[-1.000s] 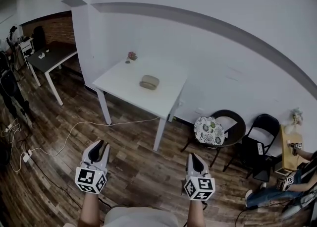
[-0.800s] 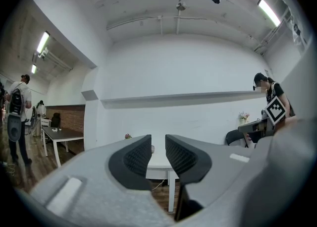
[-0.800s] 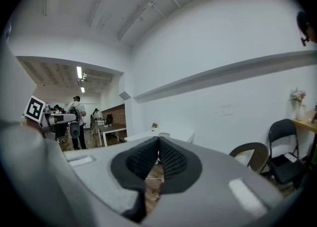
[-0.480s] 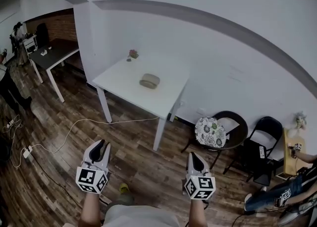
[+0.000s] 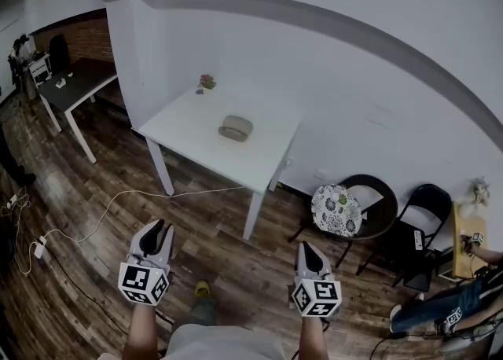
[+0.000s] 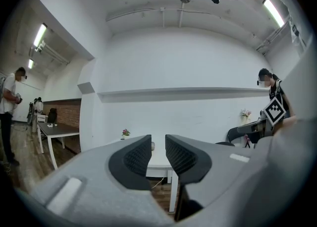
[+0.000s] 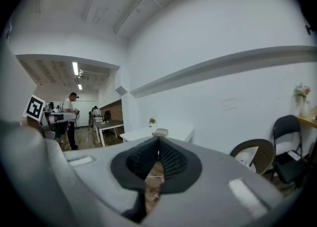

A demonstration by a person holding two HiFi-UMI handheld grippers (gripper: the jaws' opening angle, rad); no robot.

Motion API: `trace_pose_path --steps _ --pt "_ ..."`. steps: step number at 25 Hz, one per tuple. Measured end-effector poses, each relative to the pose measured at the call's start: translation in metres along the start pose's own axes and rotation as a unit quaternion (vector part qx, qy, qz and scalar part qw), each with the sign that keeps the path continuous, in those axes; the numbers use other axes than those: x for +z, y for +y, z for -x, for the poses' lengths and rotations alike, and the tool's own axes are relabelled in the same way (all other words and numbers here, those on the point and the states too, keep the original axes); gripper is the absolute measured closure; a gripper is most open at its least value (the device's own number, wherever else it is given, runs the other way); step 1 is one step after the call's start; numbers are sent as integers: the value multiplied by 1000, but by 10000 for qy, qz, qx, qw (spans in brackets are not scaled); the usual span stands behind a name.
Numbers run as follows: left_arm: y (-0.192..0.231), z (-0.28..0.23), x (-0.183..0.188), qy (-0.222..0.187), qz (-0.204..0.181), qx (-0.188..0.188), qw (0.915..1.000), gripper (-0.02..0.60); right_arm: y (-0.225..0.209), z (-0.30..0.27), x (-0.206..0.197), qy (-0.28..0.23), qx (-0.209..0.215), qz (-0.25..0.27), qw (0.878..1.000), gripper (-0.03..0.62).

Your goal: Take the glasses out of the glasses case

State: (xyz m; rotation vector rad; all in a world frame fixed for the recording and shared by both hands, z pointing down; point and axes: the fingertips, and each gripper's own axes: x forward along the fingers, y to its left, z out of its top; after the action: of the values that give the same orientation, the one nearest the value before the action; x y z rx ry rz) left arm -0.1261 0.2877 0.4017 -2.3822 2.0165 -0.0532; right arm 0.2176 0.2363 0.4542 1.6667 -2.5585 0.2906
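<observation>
I carry the left hand-held gripper (image 5: pixel 157 230) low at about 7 o'clock in the head view. Its jaws stand a narrow gap apart with nothing between them, and I judge it is idle because nothing is within reach. Up at 12 o'clock the white bench (image 5: pixel 189 130) stands against the wall, well apart from both grippers. The glasses case (image 5: pixel 236 127) lies near the bench's middle and looks shut, with a small potted plant (image 5: pixel 206 82) toward the far corner at 11 o'clock. At 5 o'clock the right hand-held gripper (image 5: pixel 306 248) has its jaws pressed together on nothing, and it points roughly at the case. By my reckoning the task proper has not begun: I must first get to the bench.
</observation>
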Motion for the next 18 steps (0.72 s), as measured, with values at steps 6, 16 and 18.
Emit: trace_pose_path --steps 6,16,18 --pt "26 -49 -8 80 49 -124 9999 485 -2 -48 4 94 -132 -21 9999 591" --pt "96 -126 -3 129 159 -311 9993 485 22 -139 28 112 -285 -57 9995 591" --pt "106 -139 -3 127 161 -394 9990 485 26 -152 32 98 -352 -71 9993 591"
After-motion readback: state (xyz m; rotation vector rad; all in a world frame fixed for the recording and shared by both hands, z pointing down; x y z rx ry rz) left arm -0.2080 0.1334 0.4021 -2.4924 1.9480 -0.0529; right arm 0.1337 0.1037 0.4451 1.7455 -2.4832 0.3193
